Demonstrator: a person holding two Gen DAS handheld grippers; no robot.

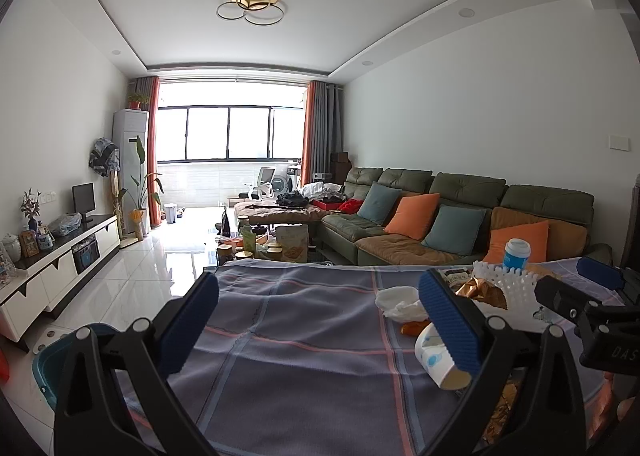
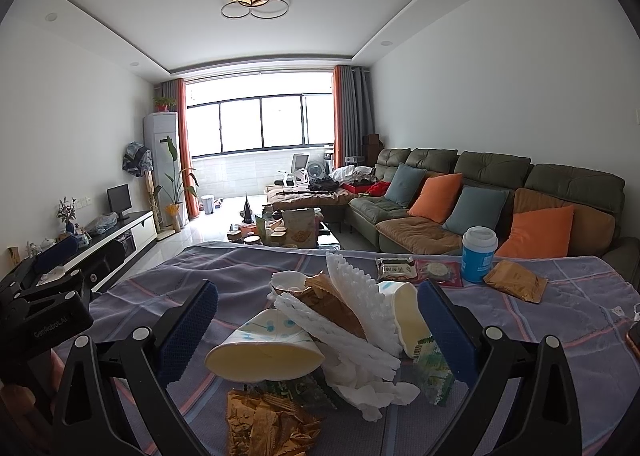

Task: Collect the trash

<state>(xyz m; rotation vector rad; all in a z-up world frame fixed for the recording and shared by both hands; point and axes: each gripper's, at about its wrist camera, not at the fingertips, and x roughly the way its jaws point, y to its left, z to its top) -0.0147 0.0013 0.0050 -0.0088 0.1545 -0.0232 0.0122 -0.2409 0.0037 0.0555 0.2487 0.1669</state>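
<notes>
Left wrist view first: my left gripper [image 1: 318,322] hangs over the checked tablecloth [image 1: 304,340], fingers spread wide with nothing between them. It sits off to the side of the mess, I reckon to stay out of the way and be ready. Just beyond my right finger lies a tipped paper cup [image 1: 434,360], mouth toward me, with a crumpled tissue [image 1: 400,302] and a gold wrapper [image 1: 482,292] behind it. Low on the left edge there's a teal bin [image 1: 44,368] on the floor, likely where all this goes.

Right wrist view now: my right gripper [image 2: 318,330] is wide apart too, gripping nothing, lined up straight on the pile, which looks like a setup for a scoop or pinch. Between its fingers the trash is heaped: a flattened paper cup [image 2: 266,352] in front, white foam netting [image 2: 352,312] leaning across a brown wrapper [image 2: 334,308], crushed gold foil [image 2: 272,422] nearest me. It's all light, crumpled, loosely stacked. A blue lidded cup [image 2: 478,260] stands upright farther back, apart from the heap
</notes>
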